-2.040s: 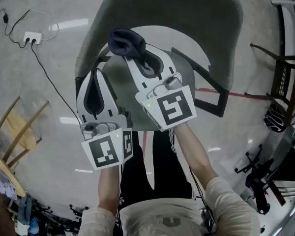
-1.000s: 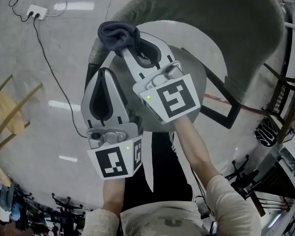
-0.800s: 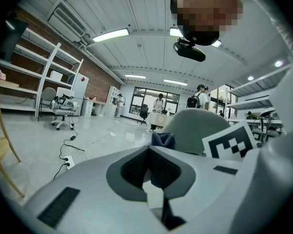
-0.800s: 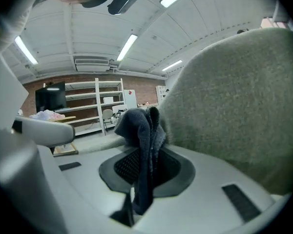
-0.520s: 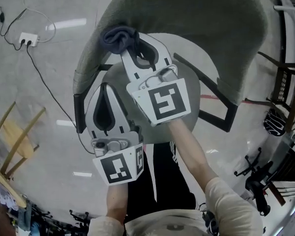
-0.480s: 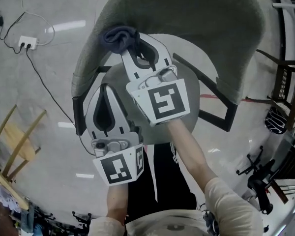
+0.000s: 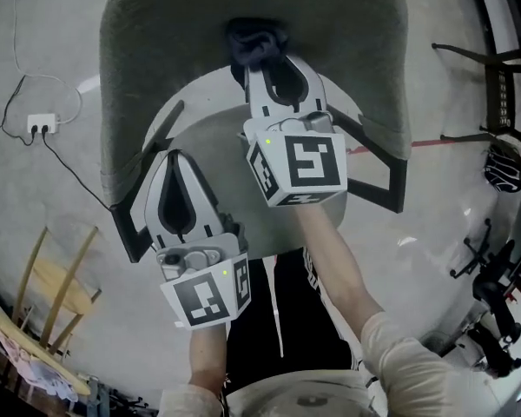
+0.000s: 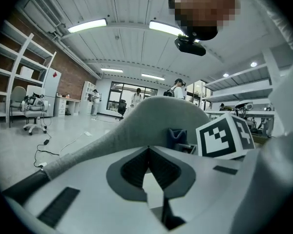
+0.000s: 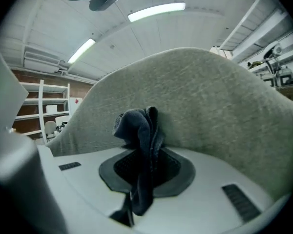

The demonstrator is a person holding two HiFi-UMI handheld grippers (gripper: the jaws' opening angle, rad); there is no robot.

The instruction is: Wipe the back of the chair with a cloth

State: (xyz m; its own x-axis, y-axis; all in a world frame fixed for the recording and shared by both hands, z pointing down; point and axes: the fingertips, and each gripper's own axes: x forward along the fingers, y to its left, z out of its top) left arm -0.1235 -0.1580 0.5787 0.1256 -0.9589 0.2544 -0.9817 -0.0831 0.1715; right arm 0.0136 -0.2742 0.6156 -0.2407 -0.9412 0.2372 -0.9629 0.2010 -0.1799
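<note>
The grey upholstered chair back (image 7: pixel 252 24) curves across the top of the head view and fills the right gripper view (image 9: pixel 205 101). My right gripper (image 7: pixel 262 66) is shut on a dark blue cloth (image 7: pixel 254 43), whose bunched end presses against the inner face of the chair back near its middle (image 9: pixel 139 130). My left gripper (image 7: pixel 175 159) hangs lower left, shut with nothing between its jaws, over the round grey seat (image 7: pixel 234 224). In the left gripper view the chair back (image 8: pixel 151 116) rises ahead, with the cloth (image 8: pixel 177 136) and the right gripper's marker cube (image 8: pixel 223 138) beyond.
Black armrests (image 7: pixel 378 168) flank the seat. A white power strip with cables (image 7: pixel 42 127) lies on the concrete floor at left. A wooden chair frame (image 7: pixel 56 285) stands lower left, dark metal chairs (image 7: pixel 504 76) at right. People stand far off in the left gripper view (image 8: pixel 177 87).
My right gripper has carried the cloth from the left part of the chair back rightward to its middle. The left gripper stays low and shut.
</note>
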